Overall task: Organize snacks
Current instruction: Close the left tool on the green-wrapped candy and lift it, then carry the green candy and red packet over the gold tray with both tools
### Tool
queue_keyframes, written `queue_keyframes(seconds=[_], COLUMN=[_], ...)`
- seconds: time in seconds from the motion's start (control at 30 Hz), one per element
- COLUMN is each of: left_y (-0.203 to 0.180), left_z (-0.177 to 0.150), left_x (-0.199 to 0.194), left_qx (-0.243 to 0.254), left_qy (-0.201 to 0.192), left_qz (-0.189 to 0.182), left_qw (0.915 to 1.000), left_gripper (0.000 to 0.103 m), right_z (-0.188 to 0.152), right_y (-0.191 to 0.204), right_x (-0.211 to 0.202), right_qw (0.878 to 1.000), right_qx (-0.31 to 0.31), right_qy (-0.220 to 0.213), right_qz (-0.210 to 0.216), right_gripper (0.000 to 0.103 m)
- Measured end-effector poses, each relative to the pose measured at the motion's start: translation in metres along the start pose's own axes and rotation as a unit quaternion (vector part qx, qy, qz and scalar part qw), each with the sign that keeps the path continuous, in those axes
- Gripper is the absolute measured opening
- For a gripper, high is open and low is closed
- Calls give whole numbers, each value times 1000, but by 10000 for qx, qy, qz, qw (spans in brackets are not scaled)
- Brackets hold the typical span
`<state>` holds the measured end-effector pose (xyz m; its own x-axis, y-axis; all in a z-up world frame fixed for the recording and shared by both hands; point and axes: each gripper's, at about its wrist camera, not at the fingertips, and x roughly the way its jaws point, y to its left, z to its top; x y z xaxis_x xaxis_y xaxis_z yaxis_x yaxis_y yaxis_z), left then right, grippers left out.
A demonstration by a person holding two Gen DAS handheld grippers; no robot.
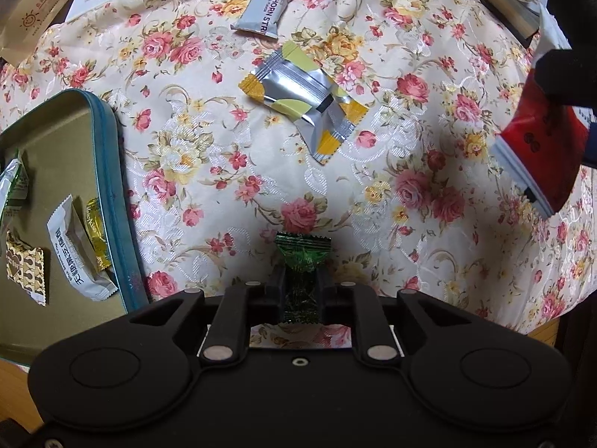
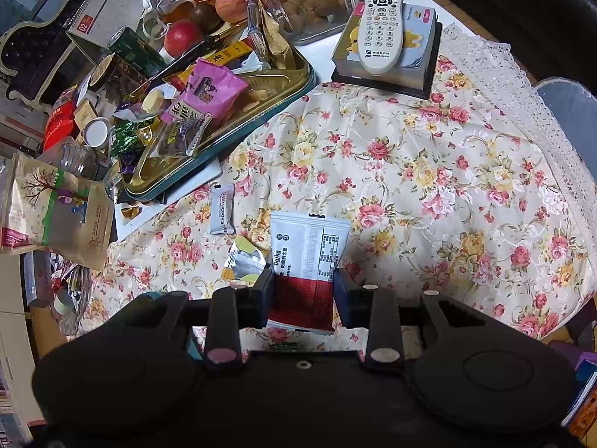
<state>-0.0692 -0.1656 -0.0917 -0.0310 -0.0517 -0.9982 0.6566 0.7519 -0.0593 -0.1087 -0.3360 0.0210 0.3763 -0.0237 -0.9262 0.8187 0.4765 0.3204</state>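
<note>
Two wrist views of one worktop draped in a cream cloth (image 1: 209, 171) printed with pink and yellow roses; a lace border (image 2: 496, 71) edges its far side, and bare white worktop shows beyond it. Left gripper (image 1: 300, 287) points straight down, its jaws narrowly parted and closing on nothing else but a green candy (image 1: 301, 276), which is pinched upright between them above the cloth. Right gripper (image 2: 304, 291) tilts steeply downward; its jaws, moderately apart, clamp the red lower part of a red-and-white packet (image 2: 308, 257), whose white upper part stands clear of them. A blue-rimmed tin (image 1: 108, 171) lies at the left edge of the left view, holding several wrapped snacks, among them a white sachet (image 1: 76, 250). Loose on the cloth: a silver-and-yellow packet (image 1: 304, 104) and, farther off, a grey hawthorn strip (image 1: 266, 9). Background clutter in the right view: a gold tray (image 2: 261, 112) heaped with snacks, apples (image 2: 231, 0), a desk calendar (image 2: 104, 15), a remote control (image 2: 380, 30) resting on a box (image 2: 425, 48), and a brown pouch (image 2: 48, 205) at left.
</note>
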Motion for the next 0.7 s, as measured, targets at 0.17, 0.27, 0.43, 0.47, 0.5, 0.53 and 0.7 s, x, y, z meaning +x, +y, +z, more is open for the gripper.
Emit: queue_keyframes(seconds=[0.17,0.27,0.43,0.47,0.5,0.53,0.7], left_y=[8,18,37,41,45,50,78], left_z=[6,11,14,16,15,15,16], left_x=[-14,-30,-60,-66,-71,-76,-99], left_qx=[-116,-254,-468,-506,-550,-588,-922], left_qy=[-263,-403,-695,-762,-824,-872,-1129], left_qz=[155,112,125,161,196,231,237], left_qw=[9995,9988,9964,9957,9949,9942,9890], left_gripper=[23,23,23,23,23,23,23], right_z=[2,2,1,0,-1,-1,-7], right_y=[-2,-2,1,2,4,5,18], right_x=[-1,-1,2,3,4,5,10], right_qw=[10000,10000,10000,10000,9999,9999,9995], right_qx=[33,37,-18,-41,-69,-96,-287], right_qy=[-13,-22,-4,5,13,16,57], right_qz=[-4,-11,-59,-67,-75,-81,-70], right_gripper=[36,36,36,36,36,36,36])
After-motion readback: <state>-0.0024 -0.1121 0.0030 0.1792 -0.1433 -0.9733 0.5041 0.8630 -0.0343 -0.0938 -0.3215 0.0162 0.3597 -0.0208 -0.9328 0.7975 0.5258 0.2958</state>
